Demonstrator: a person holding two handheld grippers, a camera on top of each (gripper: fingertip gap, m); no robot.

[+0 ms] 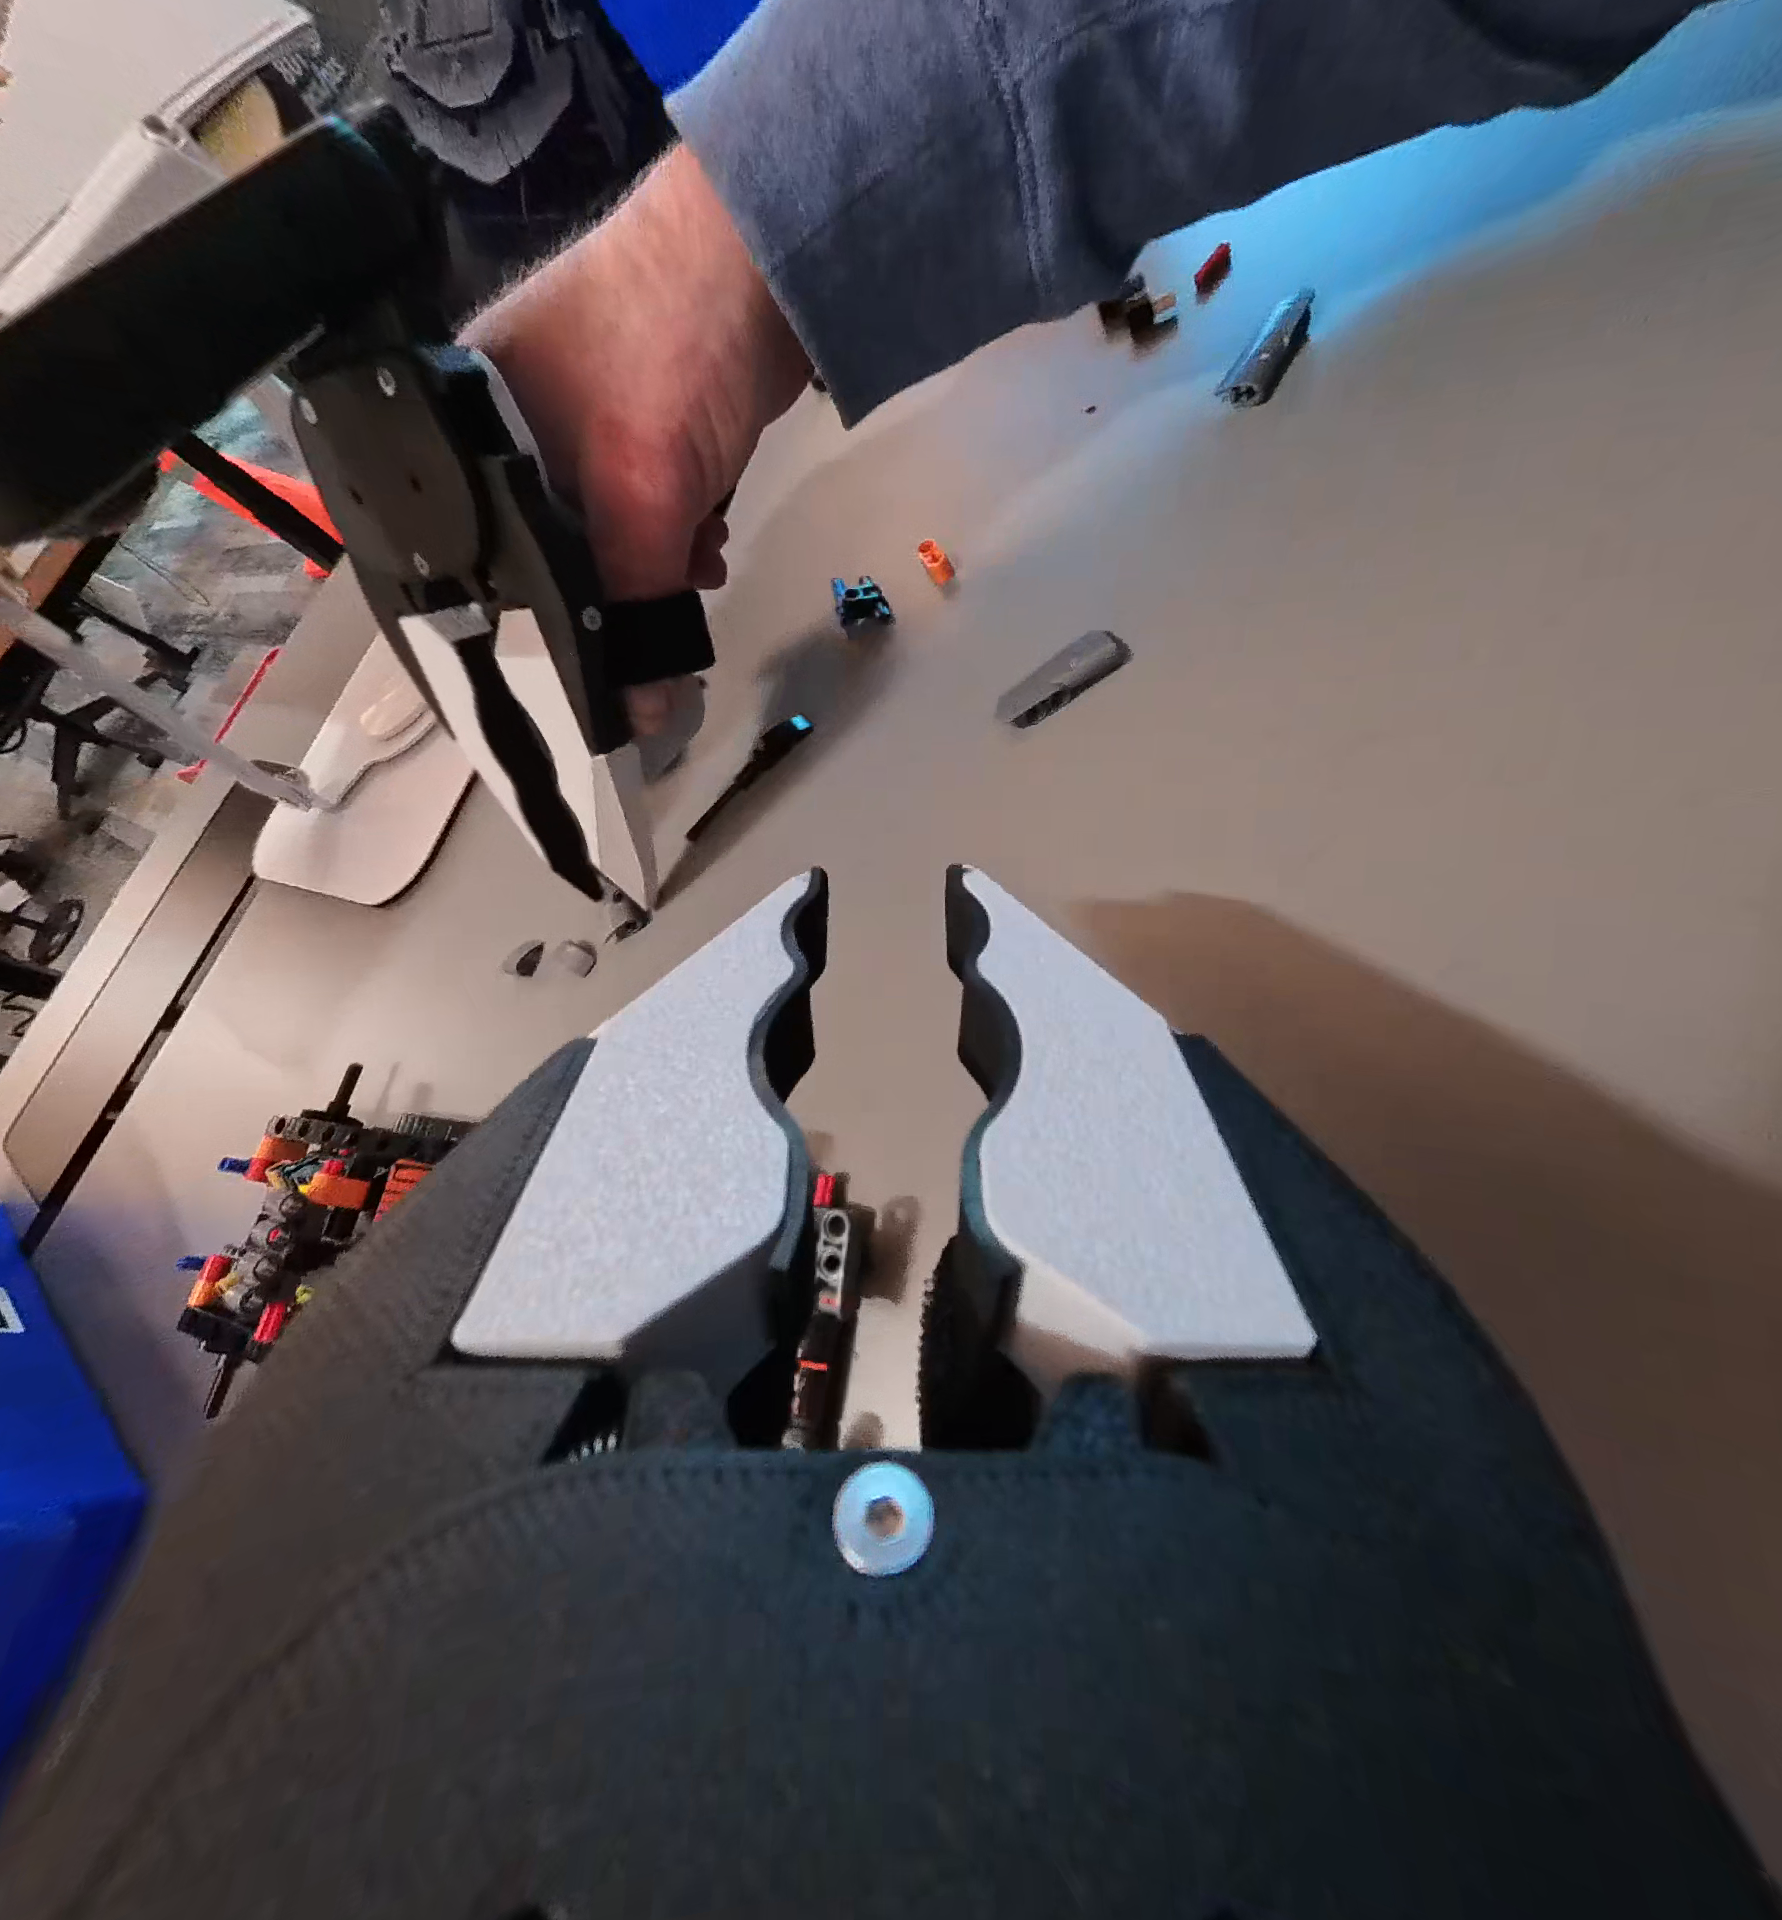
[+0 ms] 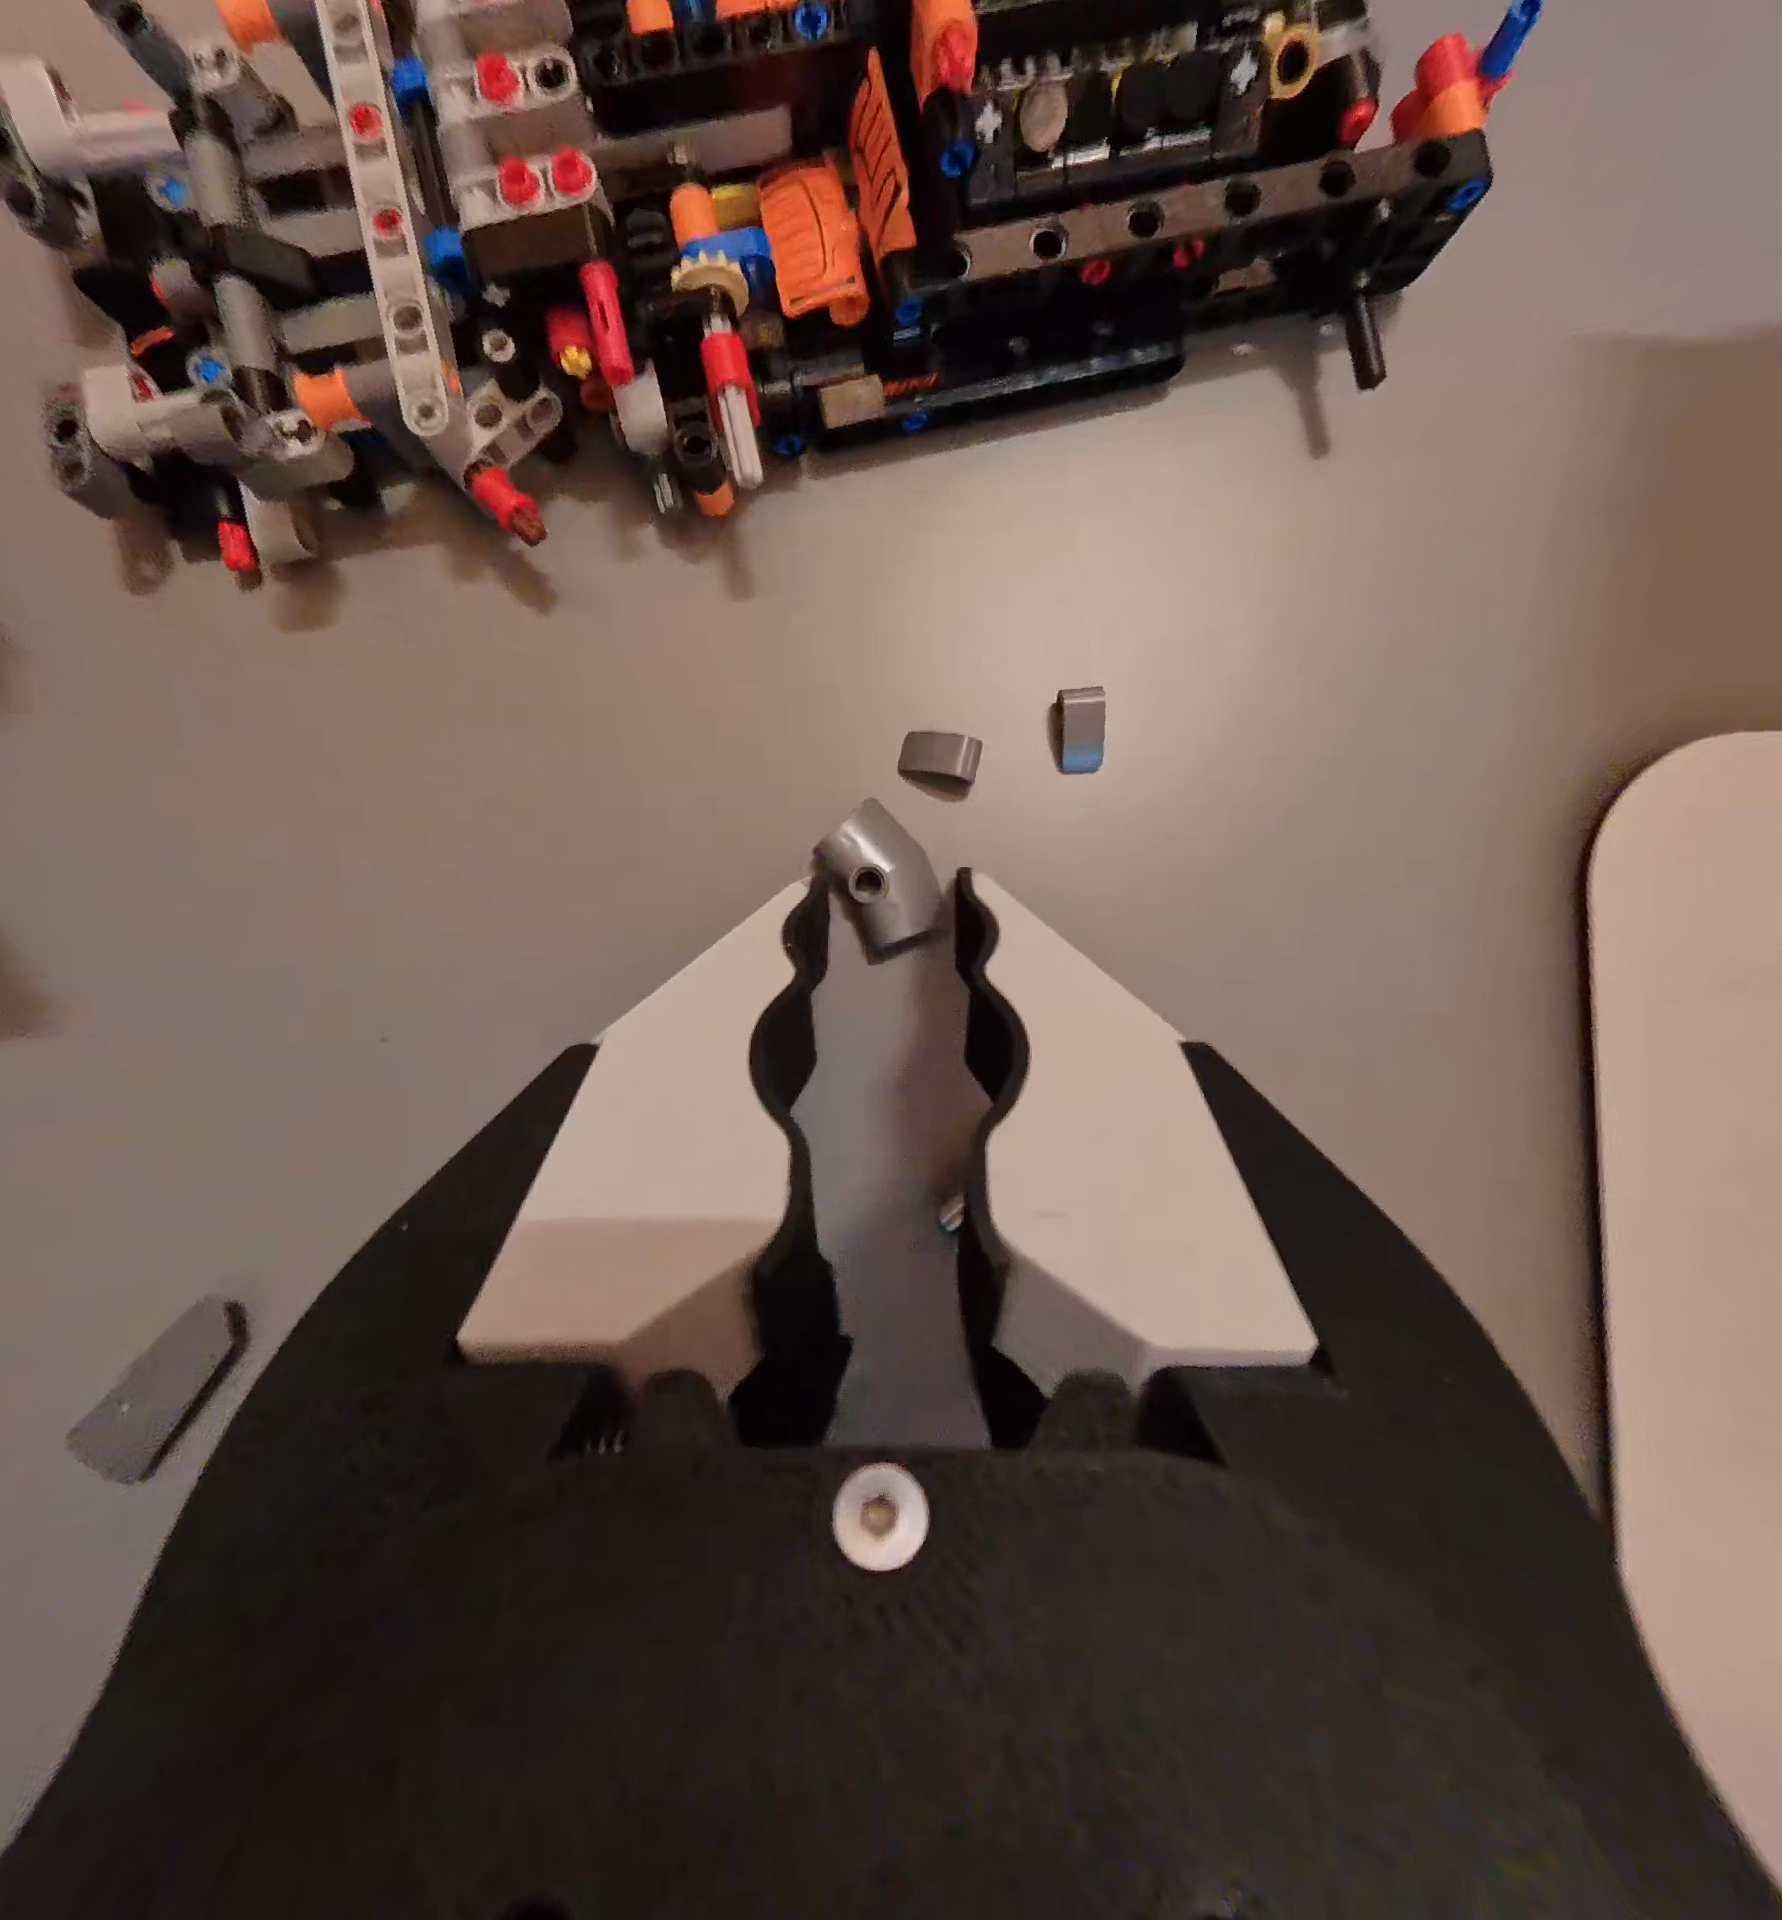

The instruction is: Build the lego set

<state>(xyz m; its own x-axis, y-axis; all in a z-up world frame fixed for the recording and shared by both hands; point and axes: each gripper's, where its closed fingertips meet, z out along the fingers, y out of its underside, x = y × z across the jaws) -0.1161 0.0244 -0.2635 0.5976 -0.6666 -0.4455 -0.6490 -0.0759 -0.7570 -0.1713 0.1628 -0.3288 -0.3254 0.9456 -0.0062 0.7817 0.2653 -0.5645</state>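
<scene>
A: Overhead, in the right wrist view, the right gripper [image 2: 882, 883] points its tips at a small grey angled connector [image 2: 874, 881] on the grey-beige table [image 2: 1282, 582]. The fingers stand slightly apart with the connector at their tips; whether they actually pinch it cannot be told from this angle.

B: And the set itself?

A: Across the top of that frame lies the partly built lego model [image 2: 721, 239], a dense frame of black, grey, orange, red and blue parts. Two small grey curved pieces [image 2: 941, 754] [image 2: 1080, 730] rest just above the fingertips, apart from each other. A flat dark grey plate [image 2: 158, 1387] sits at lower left, and a pale rounded board [image 2: 1728, 1143] fills the right edge.

B: What about the other side?

A: Seen from the left wrist view, the left gripper [image 1: 885, 883] holds its fingers spread, a clear gap between them and nothing in it. At centre left the other gripper comes down onto the table, held by a person's hand [image 1: 648, 416] in a grey-blue sleeve [image 1: 970, 177]. Loose parts dot the upper right: an orange piece [image 1: 935, 561], a blue connector [image 1: 861, 601], a grey beam [image 1: 1063, 677] and another grey beam [image 1: 1266, 343]. A blue box [image 1: 4, 1455] occupies the lower left edge.
</scene>
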